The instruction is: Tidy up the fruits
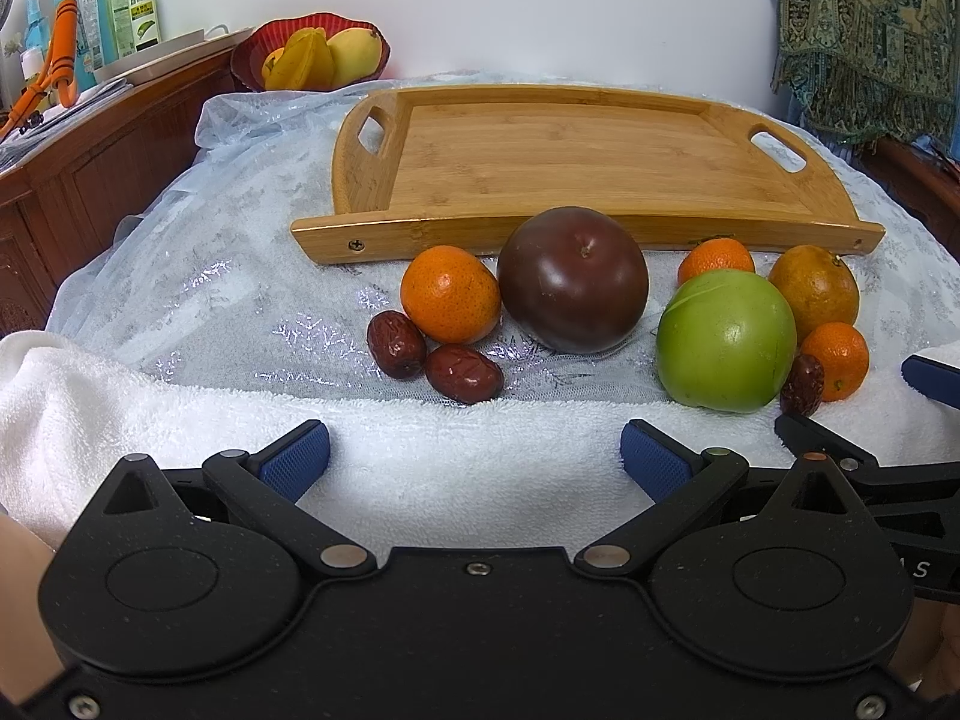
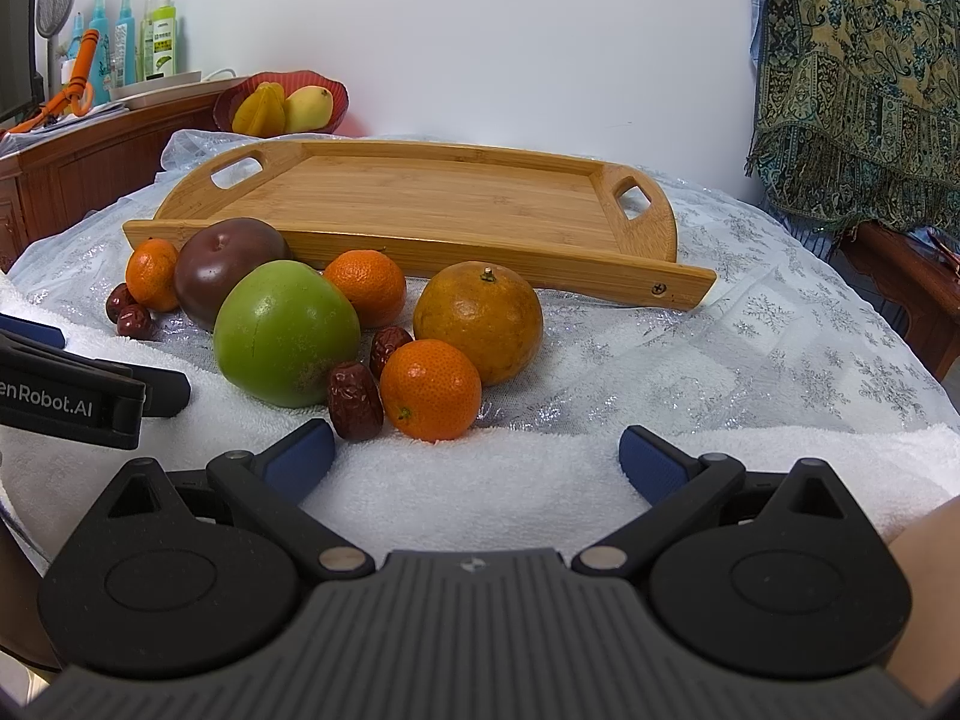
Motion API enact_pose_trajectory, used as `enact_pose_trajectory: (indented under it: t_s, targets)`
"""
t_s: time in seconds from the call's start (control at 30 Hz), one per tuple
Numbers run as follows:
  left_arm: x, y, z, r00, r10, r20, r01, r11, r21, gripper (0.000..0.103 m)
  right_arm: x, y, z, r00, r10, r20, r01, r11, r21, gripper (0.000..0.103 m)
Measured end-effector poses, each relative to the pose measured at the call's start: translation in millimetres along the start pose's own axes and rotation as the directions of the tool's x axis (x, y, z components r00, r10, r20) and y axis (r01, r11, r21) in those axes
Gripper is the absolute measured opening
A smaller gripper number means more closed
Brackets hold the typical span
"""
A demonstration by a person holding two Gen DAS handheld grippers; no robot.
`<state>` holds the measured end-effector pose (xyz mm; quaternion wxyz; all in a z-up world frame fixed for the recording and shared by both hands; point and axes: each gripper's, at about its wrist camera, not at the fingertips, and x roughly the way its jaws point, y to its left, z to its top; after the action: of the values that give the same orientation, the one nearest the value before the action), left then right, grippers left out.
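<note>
An empty wooden tray [image 1: 558, 150] [image 2: 432, 198] lies on the table behind a row of fruit. In front of it sit a dark purple fruit [image 1: 573, 279] [image 2: 225, 267], a green fruit [image 1: 726, 339] [image 2: 285, 333], a dull orange [image 1: 813, 291] [image 2: 478, 321], three small tangerines [image 1: 450, 294] [image 2: 430, 390] and several red dates [image 1: 463, 373] [image 2: 355, 401]. My left gripper [image 1: 474, 456] is open and empty over the white towel, short of the fruit. My right gripper [image 2: 477, 456] is open and empty, just short of the nearest tangerine.
A white towel [image 1: 420, 456] covers the near table edge over a lace cloth [image 2: 750, 324]. A red bowl [image 1: 309, 51] with yellow fruit stands at the back left. A wooden cabinet [image 1: 90, 180] with bottles is on the left. A patterned cloth [image 2: 858, 78] hangs right.
</note>
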<state>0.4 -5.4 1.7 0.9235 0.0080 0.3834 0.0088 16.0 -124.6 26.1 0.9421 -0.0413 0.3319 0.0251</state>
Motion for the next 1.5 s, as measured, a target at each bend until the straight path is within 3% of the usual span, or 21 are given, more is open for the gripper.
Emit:
enact_pose_trajectory:
  t_s: [0.23,0.4,0.47,0.6,0.7,0.77,0.83,0.97,1.23,1.5]
  targets:
    - [-5.7,6.5,-4.9,0.997,-0.041,0.065,0.039,0.999,0.037,0.103,-0.7,-1.1,-1.6,1.0,0.003,0.017,-0.003,1.0,0.012,0.103]
    - [-8.0,7.8,-2.1,0.997,-0.045,0.062,0.045,0.999,0.013,0.101,-1.9,-2.2,0.6,1.0,0.004,0.017,-0.004,1.0,0.016,0.103]
    - [-12.8,13.5,-2.6,0.995,-0.057,0.083,0.059,0.998,-0.022,0.091,-6.0,-3.3,1.1,0.999,0.012,0.036,-0.013,1.0,0.025,0.1]
    - [-23.8,25.8,0.1,0.991,-0.05,0.122,0.058,0.996,-0.063,0.053,-20.4,-4.7,-1.2,0.992,0.054,0.112,-0.059,0.997,0.04,0.086]
    - [-28.3,32.1,3.1,0.989,-0.06,0.136,0.071,0.995,-0.077,0.035,-29.6,-6.4,-0.8,0.984,0.057,0.171,-0.068,0.996,0.056,0.069]
    - [-28.0,33.4,3.7,0.988,-0.082,0.134,0.093,0.993,-0.074,0.027,-33.3,-9.1,-0.6,0.981,0.041,0.191,-0.058,0.995,0.084,0.051]
    - [-24.5,33.2,3.9,0.988,-0.086,0.129,0.095,0.993,-0.067,0.026,-33.4,-12.0,0.0,0.982,0.021,0.189,-0.042,0.993,0.109,0.04]
    - [-18.6,29.1,0.8,0.989,-0.081,0.12,0.09,0.994,-0.068,0.025,-32.0,-11.2,0.2,0.982,0.04,0.182,-0.058,0.994,0.095,0.035]
    - [-4.3,24.2,-0.3,0.989,-0.082,0.121,0.09,0.994,-0.062,0.028,-23.7,-6.7,-0.8,0.983,0.107,0.147,-0.119,0.99,0.08,0.035]
    - [4.0,20.3,-3.0,0.984,-0.079,0.16,0.086,0.996,-0.036,0.03,-9.2,-7.0,1.6,0.984,0.133,0.116,-0.146,0.983,0.108,0.043]
